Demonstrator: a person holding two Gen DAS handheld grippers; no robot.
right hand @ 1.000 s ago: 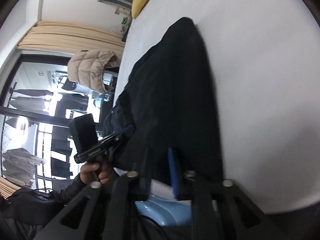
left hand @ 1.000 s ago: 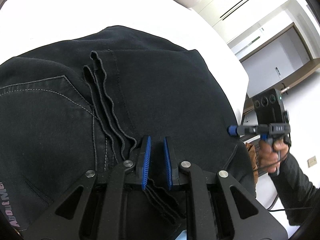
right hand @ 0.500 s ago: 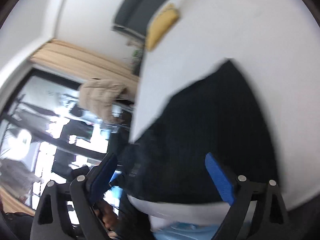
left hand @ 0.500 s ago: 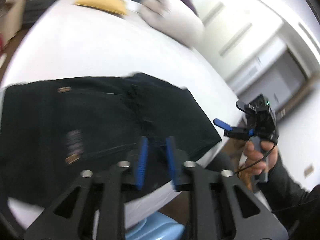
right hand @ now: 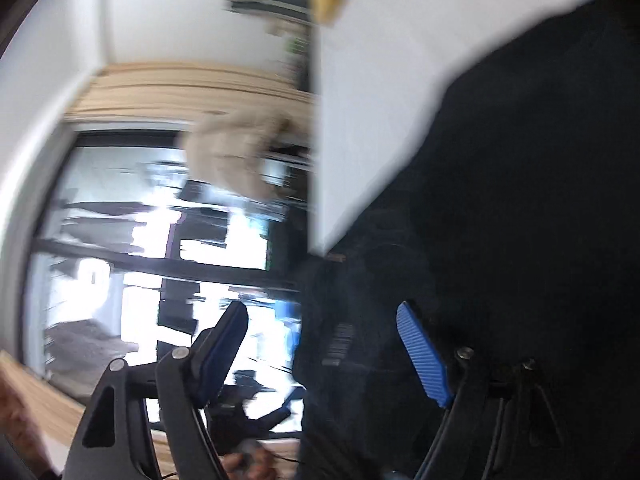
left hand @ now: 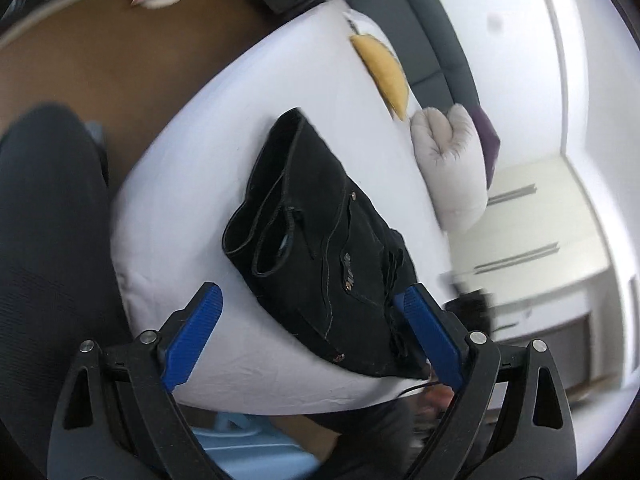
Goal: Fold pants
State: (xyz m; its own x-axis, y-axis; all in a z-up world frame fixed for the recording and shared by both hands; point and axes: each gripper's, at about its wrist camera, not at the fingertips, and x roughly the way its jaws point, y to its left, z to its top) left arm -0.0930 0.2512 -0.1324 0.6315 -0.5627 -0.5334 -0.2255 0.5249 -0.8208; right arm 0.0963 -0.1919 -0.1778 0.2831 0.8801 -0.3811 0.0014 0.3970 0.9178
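Note:
Black pants (left hand: 320, 232) lie folded on the white bed (left hand: 188, 184), with the open waistband toward the bed's near left corner. My left gripper (left hand: 314, 320) hangs back from the bed's near edge. Its jaws are opening wide and its blue pads (left hand: 192, 332) touch nothing. In the blurred right wrist view the pants (right hand: 520, 200) fill the right side as a dark mass. My right gripper (right hand: 320, 348) is over their near left edge with its jaws closing. Dark cloth shows between the fingers, but the pads (right hand: 420, 356) are not pressing on it.
A yellow pillow (left hand: 384, 72), a pale puffy cushion (left hand: 452, 160) and a purple cushion (left hand: 490, 144) lie at the bed's far side. A person's dark leg (left hand: 48, 240) stands at the left over brown floor (left hand: 100, 64). A light blue object (left hand: 248, 452) sits below the bed edge.
My left gripper let go of the pants' hems, opened wide, rolled and pulled back off the bed. The right gripper opened and swung toward the pants' left edge.

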